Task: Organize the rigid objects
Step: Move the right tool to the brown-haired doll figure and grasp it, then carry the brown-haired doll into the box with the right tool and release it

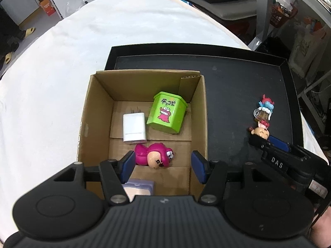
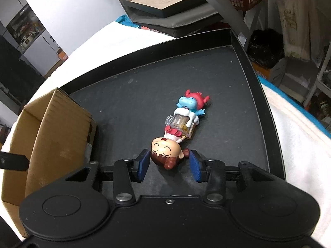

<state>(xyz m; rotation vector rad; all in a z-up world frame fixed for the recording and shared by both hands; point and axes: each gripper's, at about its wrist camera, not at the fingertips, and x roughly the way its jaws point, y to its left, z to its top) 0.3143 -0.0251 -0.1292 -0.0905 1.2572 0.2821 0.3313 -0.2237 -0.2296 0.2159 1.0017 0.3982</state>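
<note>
A cardboard box stands on the left of a black tray. In it lie a green tin, a white charger, a pink figurine and a pale purple item. My left gripper is open above the box, over the pink figurine. A doll figurine with a blue and red creature lies on the tray. My right gripper is open, its pads on either side of the doll's head, not pressing it. The right gripper also shows in the left wrist view.
The tray lies on a white cloth over the table. The box stands left of the right gripper. Beyond the table's far edge are a metal post, a framed board and cluttered shelves.
</note>
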